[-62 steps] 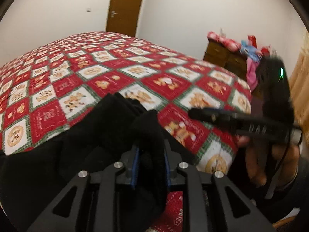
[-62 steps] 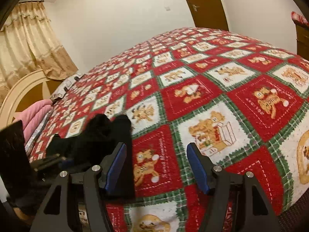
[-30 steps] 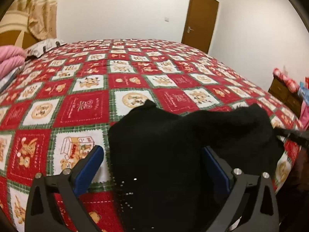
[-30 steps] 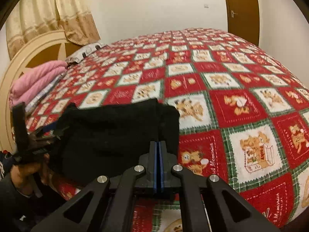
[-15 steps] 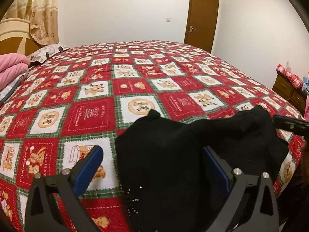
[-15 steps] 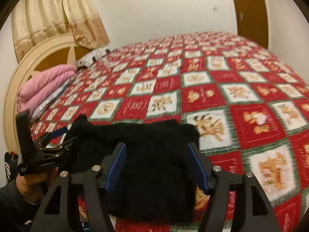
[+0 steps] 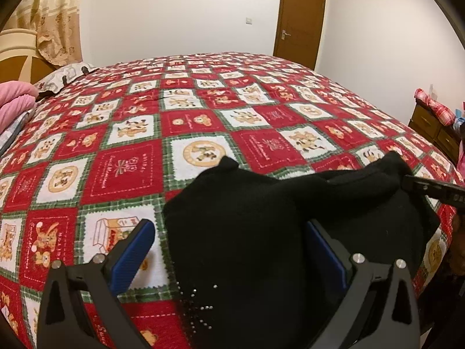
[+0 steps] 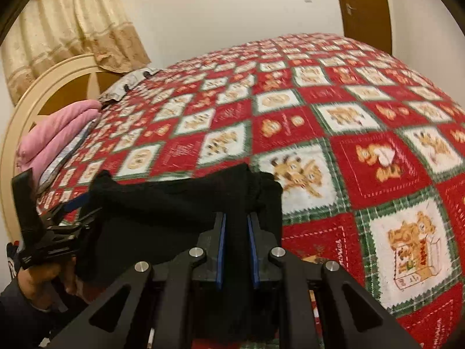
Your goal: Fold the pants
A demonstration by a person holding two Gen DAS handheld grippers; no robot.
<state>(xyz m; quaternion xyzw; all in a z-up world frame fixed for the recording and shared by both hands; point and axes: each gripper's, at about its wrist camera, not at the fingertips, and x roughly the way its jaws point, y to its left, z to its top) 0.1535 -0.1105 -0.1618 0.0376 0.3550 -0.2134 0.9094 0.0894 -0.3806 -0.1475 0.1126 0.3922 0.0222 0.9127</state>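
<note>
Writing: the quilt (image 7: 203,110) squares carry script lettering, too small and blurred for you to read; the carton print on one white square has letters you cannot make out either.
Pants: your black pants (image 7: 261,232) lie bunched at the near edge of the bed, on the quilt, stretched between your two tools.
Left hand-held gripper (image 7: 232,250): jaws spread wide, blue pads well apart; the pants lie between them, with the left pad clear of the cloth and the right pad at its edge, so nothing is pinched.
Right hand-held gripper (image 8: 236,250): jaws narrow, just drawn in, blue pads pressing a fold of the pants at their right end.
Edges and room: most of the bed beyond the pants lies bare; a pink folded blanket (image 8: 55,133) sits at the far left by the curved headboard (image 8: 35,107); a wooden dresser (image 7: 433,128) stands off the right side.
Textures: the pants look soft and knitted, with small silver studs (image 7: 197,311) near you; the quilt is a fleecy check of red and white squares with bear prints.
Background: a brown door (image 7: 299,20) and a beige patterned curtain (image 8: 72,20).
</note>
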